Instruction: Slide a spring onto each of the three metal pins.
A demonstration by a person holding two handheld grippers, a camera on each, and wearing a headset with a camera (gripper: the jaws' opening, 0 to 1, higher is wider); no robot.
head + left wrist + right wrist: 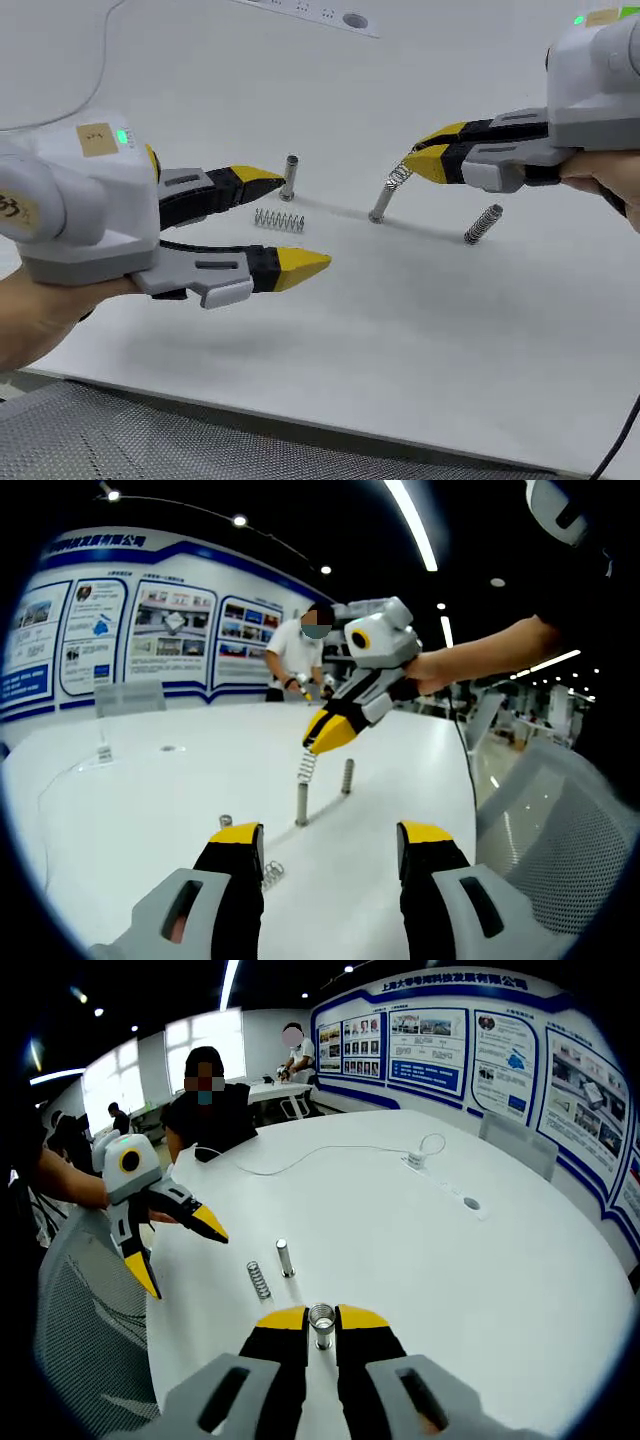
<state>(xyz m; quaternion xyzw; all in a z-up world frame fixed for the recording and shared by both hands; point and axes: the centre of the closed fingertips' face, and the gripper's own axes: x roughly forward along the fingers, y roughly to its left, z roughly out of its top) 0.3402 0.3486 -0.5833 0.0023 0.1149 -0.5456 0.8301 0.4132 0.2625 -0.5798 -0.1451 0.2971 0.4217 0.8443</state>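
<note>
Three metal pins stand on the table, and three springs are in sight. The left pin (pixel 290 177) is upright with no spring on it. The loose spring (pixel 279 220) lies flat just on the near side of it. The middle pin (pixel 379 208) shows plain shaft below. At its top end is the held spring (pixel 400 176), pinched between the narrowly set jaws of the right gripper (pixel 412 165), which reaches in from the far right. How far that spring sits over the pin cannot be told. The right pin (pixel 470 239) wears the third spring (pixel 487 219) along most of its length.

The left gripper (pixel 297 222) hangs over the near left of the table with its jaws spread wide and nothing between them. Its far tip is close to the left pin, and the loose spring shows in the gap between its tips.

The white table (pixel 400 340) is smooth. A thin white cable (pixel 105 60) curves over its far left, and a strip with a round opening (pixel 355 20) lies at the far side. The gripper views show wall boards with blue headers (pixel 470 1050), ceiling strip lights (pixel 410 525) and seated people (pixel 210 1100) beyond.

The table's near edge runs along the bottom of the head view, with grey mesh (pixel 100 430) below it and a black cable (pixel 622 440) at the near right. A broad stretch of table lies open near and right of the pins.
</note>
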